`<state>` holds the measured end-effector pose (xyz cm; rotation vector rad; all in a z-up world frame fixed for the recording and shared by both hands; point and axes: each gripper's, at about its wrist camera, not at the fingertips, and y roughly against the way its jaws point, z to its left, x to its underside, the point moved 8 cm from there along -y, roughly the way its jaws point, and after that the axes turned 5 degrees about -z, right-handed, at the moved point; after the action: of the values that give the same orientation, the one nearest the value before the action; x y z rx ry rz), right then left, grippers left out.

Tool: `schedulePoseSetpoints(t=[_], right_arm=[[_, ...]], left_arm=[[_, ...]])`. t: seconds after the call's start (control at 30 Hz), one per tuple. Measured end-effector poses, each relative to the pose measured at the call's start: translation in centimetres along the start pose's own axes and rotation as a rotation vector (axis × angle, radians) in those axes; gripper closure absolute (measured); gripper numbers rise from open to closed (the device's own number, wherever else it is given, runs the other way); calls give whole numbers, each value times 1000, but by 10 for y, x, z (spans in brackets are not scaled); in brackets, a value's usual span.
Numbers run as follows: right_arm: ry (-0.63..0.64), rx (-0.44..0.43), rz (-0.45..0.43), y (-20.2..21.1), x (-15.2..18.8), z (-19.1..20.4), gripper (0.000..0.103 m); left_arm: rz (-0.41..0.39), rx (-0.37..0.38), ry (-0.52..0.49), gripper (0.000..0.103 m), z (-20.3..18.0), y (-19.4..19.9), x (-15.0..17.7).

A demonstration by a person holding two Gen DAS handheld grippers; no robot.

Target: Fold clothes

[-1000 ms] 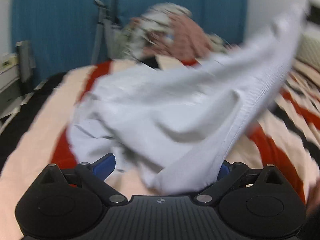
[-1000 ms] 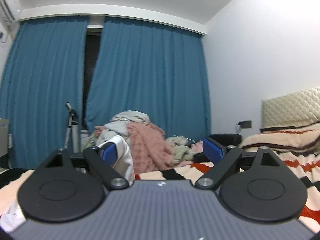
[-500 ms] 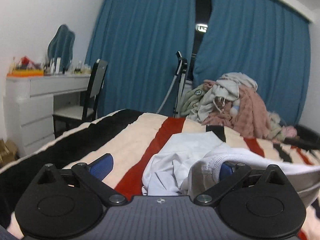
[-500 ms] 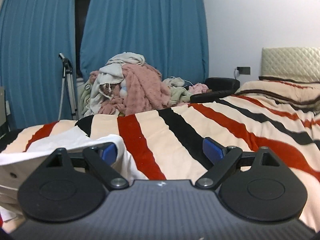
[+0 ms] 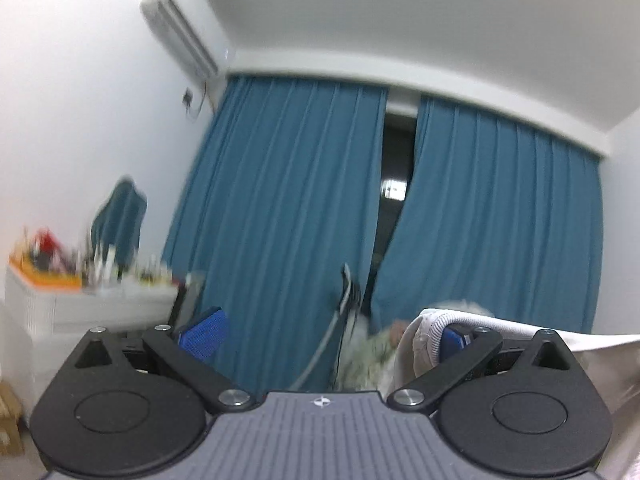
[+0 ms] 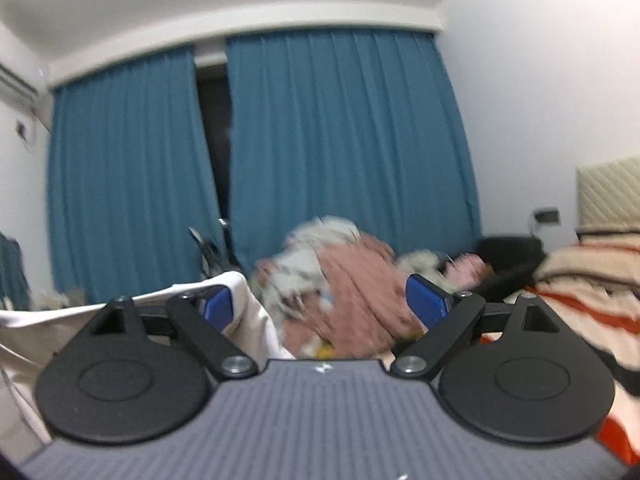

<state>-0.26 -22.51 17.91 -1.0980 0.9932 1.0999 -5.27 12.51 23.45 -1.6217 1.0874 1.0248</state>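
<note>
Closest in, the left gripper has its 2 blue-padded jaws spread wide, yet the white garment with a ribbed hem is draped over its right finger at the lower right of that view, hooked on rather than pinched, and stretches off toward the right edge. The right gripper is likewise wide open, with the same white cloth hung over its left finger at the lower left of its view and running out to the left edge, so the garment is slung between the 2 tools and lifted off the bed. Just past the right gripper, at the lower right, lies the striped cream, red and black bedspread. Further back in the middle sits a blurred heap of pink and pale laundry, with a black chair to its right. At the left of the left view stands a white dresser cluttered with small bottles. Behind everything hang the long blue curtains, parted on a dark gap, and high in the upper left a white wall air conditioner.
</note>
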Motion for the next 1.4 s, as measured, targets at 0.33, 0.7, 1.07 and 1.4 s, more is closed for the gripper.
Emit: schedulePoseSetpoints(t=[0.33,0.7,1.07,1.4], right_arm=[[80,-33,-289,20,-212,29,13],[153,37,-98,-128,-139,12,13],[257,87,121,-366,82,9,13],[351,114,469,-514,379,-16,13]], left_arm=[[-258,98,-50,0,-61,-5,-195],[4,80,-104,0,-109,-144,-61],[357,65,-151,0,-96,-362,231],[783,111,-226,1,-56,-528,533]])
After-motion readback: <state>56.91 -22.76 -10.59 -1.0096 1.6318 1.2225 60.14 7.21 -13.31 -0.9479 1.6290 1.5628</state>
